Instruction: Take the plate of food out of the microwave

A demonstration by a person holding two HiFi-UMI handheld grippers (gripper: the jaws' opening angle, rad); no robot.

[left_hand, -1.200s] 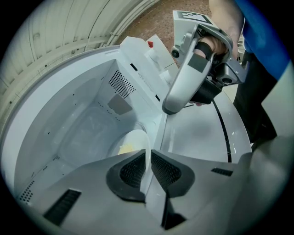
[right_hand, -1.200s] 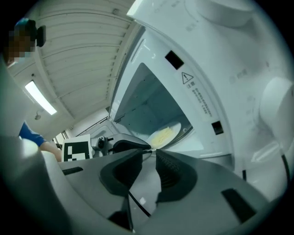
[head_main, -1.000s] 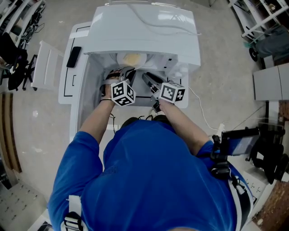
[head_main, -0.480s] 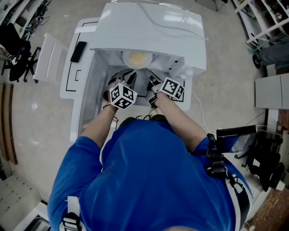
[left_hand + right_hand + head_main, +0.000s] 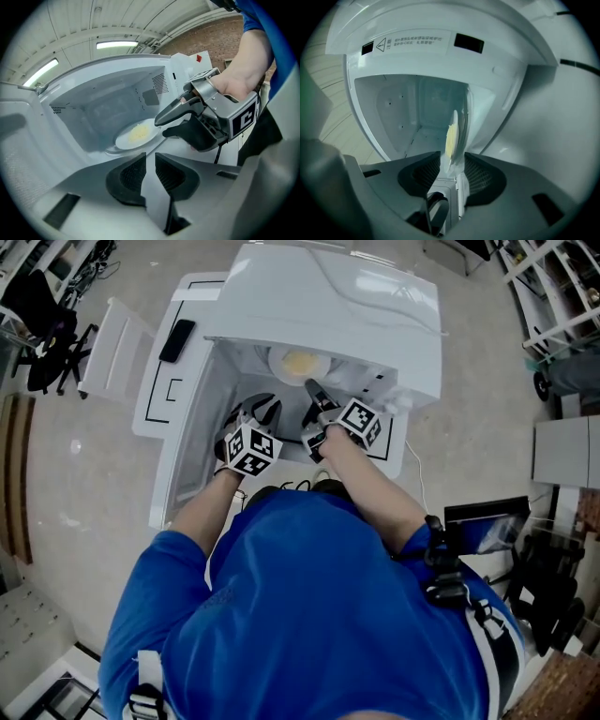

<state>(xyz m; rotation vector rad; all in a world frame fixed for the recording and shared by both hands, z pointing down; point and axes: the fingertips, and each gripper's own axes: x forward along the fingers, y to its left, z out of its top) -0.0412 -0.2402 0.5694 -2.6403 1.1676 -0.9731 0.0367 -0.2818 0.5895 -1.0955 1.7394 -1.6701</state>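
Note:
The white microwave (image 5: 328, 296) stands open in front of me. A white plate (image 5: 298, 362) with yellow food lies on its turntable. My right gripper (image 5: 314, 392) reaches into the cavity and its jaws are opening. The plate's near rim (image 5: 453, 140) stands edge-on between the pads, and neither pad presses on it. From the left gripper view, the right gripper (image 5: 161, 127) has one finger above the plate (image 5: 136, 136) and one below. My left gripper (image 5: 253, 413) hovers at the cavity mouth, left of the right one. Its jaws (image 5: 150, 161) stand a narrow gap apart with nothing between them.
The microwave sits on a white table (image 5: 164, 399) with a dark flat object (image 5: 176, 339) at its left. A white chair (image 5: 108, 348) stands further left. A white cable (image 5: 417, 479) trails off to the right. The cavity's walls (image 5: 393, 108) close in on both sides.
My right gripper has pushed deeper into the microwave, up to the plate's rim. The left gripper has edged forward a little beside it.

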